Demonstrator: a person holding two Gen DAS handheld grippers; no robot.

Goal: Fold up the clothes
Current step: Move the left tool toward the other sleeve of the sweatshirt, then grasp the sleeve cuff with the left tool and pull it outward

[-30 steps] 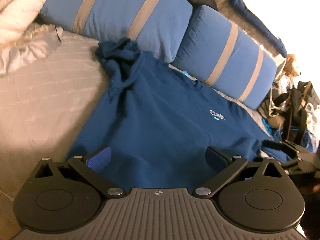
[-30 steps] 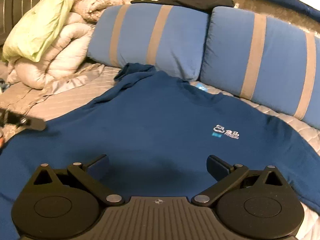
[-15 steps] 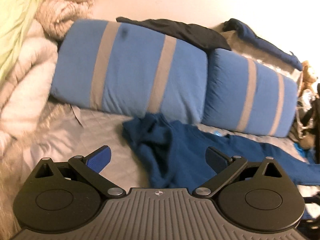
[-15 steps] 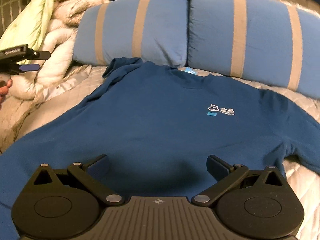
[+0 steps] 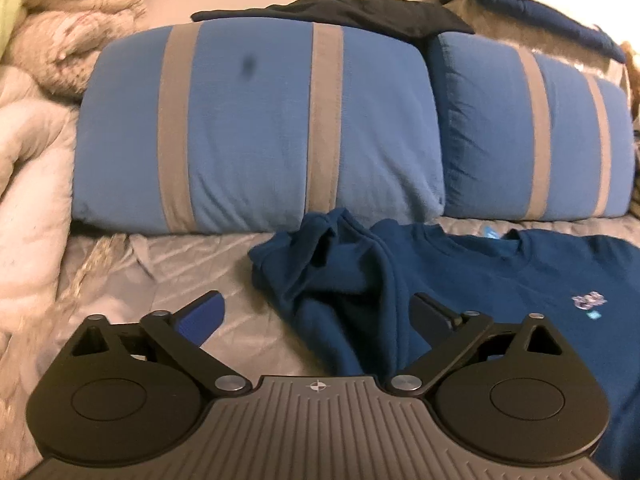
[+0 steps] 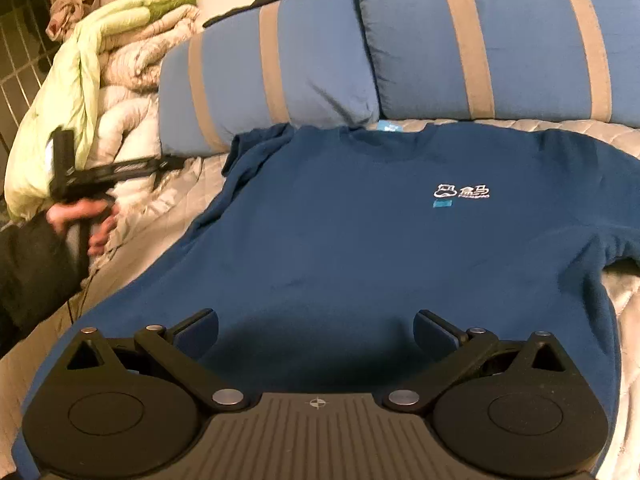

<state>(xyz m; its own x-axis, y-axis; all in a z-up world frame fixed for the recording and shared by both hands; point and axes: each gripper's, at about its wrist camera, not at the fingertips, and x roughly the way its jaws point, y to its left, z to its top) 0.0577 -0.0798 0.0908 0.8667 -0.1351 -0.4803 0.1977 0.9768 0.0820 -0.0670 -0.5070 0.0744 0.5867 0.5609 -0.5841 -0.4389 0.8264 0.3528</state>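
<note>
A dark blue T-shirt [image 6: 360, 248] with a small white chest logo [image 6: 462, 192] lies spread face up on the grey quilted bed [image 6: 180, 200]. Its left sleeve [image 5: 332, 276] is bunched up near the pillows. My left gripper [image 5: 316, 316] is open and empty, low over the bed just in front of that bunched sleeve. It also shows in the right wrist view [image 6: 168, 162], held in a hand at the left. My right gripper [image 6: 316, 328] is open and empty above the shirt's lower part.
Two blue pillows with grey stripes [image 5: 256, 128] [image 6: 500, 36] stand along the back. A pile of cream and green duvets [image 6: 92, 92] fills the left. A black garment [image 5: 340, 12] lies on top of the pillows.
My left gripper has swung from over the shirt's body to the left, then closed in low on the bunched sleeve. My right gripper has shifted right and tilted, still over the shirt's lower part.
</note>
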